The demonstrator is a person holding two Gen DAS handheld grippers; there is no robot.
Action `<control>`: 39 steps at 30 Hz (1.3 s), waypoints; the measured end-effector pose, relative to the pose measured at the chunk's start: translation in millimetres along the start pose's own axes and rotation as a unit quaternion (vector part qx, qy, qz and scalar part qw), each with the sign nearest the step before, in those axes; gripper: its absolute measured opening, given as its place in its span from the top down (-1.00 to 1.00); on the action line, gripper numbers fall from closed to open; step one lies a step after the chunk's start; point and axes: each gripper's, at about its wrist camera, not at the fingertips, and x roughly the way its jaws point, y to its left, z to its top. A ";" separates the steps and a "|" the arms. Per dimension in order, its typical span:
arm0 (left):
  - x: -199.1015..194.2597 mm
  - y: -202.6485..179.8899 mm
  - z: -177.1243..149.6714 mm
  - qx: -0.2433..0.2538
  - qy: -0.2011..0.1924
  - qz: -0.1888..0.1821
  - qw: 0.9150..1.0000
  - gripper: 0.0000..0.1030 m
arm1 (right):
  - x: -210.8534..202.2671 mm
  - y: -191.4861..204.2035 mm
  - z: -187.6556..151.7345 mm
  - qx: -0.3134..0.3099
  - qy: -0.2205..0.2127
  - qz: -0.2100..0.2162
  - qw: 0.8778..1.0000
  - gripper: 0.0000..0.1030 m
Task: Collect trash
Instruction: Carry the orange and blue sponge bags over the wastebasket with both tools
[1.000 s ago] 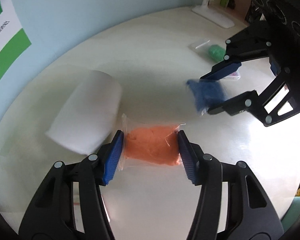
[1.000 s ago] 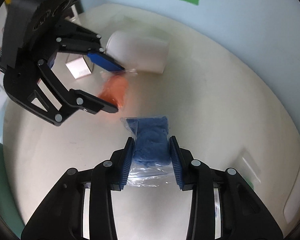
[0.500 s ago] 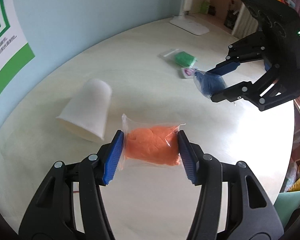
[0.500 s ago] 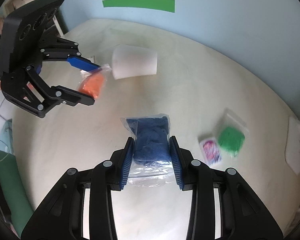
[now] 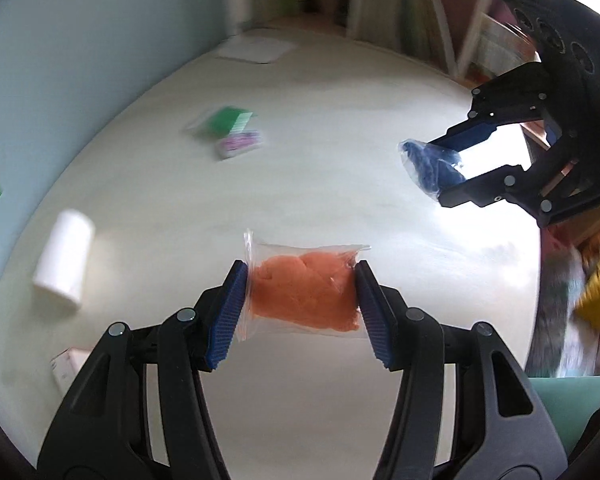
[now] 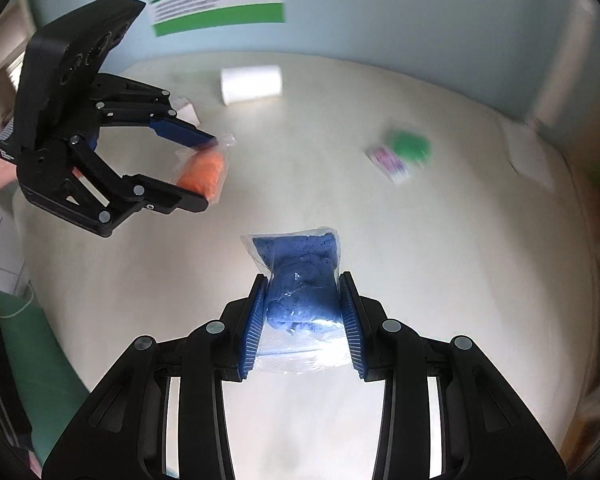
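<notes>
left gripper (image 5: 300, 300) is clenched on an orange putty bag (image 5: 303, 296) above the table (image 5: 339, 100), right gripper (image 6: 303, 312) at its 2 o'clock clamps a blue putty bag (image 6: 300, 292), while a white cup (image 5: 62, 256) lies at 9 o'clock and a green bag (image 5: 224, 120) at 11.

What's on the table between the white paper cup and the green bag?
Nothing: in the right wrist view the table is bare between the white paper cup and the green bag.
</notes>
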 end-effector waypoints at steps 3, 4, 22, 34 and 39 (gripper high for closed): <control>4.5 -32.7 3.0 0.045 0.005 -0.024 0.999 -0.02 | -25.3 1.3 -44.1 0.052 -0.003 -0.027 0.998 0.28; 6.1 -44.4 3.7 0.060 0.008 -0.032 0.998 -0.02 | -35.2 2.3 -63.2 0.076 -0.004 -0.037 0.996 0.27; 39.6 -304.8 12.3 0.272 0.042 -0.163 0.948 -0.02 | -155.1 33.6 -316.6 0.311 -0.007 -0.128 0.942 0.27; 84.6 -443.8 -36.1 0.334 0.114 -0.191 0.916 -0.02 | -163.4 38.3 -448.9 0.403 0.015 -0.096 0.910 0.27; 109.8 -473.5 -54.1 0.344 0.145 -0.195 0.907 -0.02 | -144.3 35.1 -479.9 0.432 0.017 -0.073 0.899 0.27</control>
